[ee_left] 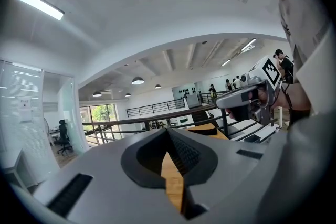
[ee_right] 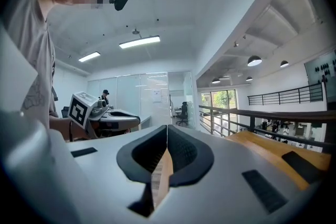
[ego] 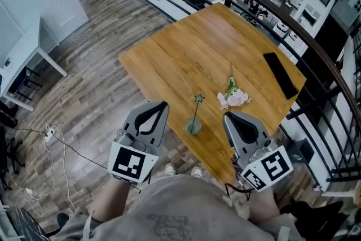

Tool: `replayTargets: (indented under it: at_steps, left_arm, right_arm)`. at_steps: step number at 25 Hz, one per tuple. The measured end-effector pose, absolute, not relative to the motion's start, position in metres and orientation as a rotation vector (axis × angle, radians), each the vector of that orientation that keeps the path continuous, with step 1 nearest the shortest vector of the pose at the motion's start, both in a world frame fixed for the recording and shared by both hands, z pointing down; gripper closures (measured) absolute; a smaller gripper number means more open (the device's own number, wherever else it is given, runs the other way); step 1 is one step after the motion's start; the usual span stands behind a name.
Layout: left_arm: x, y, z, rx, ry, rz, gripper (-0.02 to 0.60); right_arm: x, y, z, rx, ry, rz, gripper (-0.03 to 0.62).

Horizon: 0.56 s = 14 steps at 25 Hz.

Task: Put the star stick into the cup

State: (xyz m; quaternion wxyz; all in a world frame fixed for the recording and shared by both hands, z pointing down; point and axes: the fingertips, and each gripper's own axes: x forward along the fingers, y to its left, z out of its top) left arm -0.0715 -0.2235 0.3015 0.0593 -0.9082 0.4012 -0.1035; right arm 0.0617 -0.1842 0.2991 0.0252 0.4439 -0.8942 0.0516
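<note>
A small glass cup (ego: pixel 193 126) stands near the front edge of the wooden table (ego: pixel 186 48). The star stick (ego: pixel 197 105) rests inside it, leaning, with its green star on top. My left gripper (ego: pixel 164 103) hovers just left of the cup, off the table's edge, jaws shut and empty. My right gripper (ego: pixel 227 115) is held just right of the cup, also shut with nothing in it. In the left gripper view the left gripper (ee_left: pixel 168 131) has its pads together, and in the right gripper view the right gripper (ee_right: pixel 167 128) does too. Both point up and outward, so neither view shows the cup.
A pink flower bunch (ego: pixel 234 97) lies on the table beyond the cup. A black flat object (ego: pixel 280 74) sits at the table's right edge. A dark railing (ego: pixel 316 48) curves behind the table. Cables (ego: pixel 51 138) trail on the wooden floor at left.
</note>
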Motion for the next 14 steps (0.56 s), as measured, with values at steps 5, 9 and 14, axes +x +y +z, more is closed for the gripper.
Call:
replayTargets:
  at_steps: [5, 9, 14]
  left_arm:
    - [-0.07, -0.224, 0.311, -2.748, 1.209, -0.343, 0.565]
    - [-0.069, -0.224, 0.31, -2.764, 1.234, -0.317, 0.565]
    - [-0.064, -0.224, 0.31, -2.771, 1.243, -0.32, 0.565]
  right_arm:
    - [0.062, -0.187, 0.306, 1.345, -2.768, 0.178, 0.562]
    - [0.066, -0.186, 0.306, 1.358, -2.766, 0.177, 0.56]
    - [0.074, -0.186, 0.313, 1.356, -2.732, 0.18, 0.56]
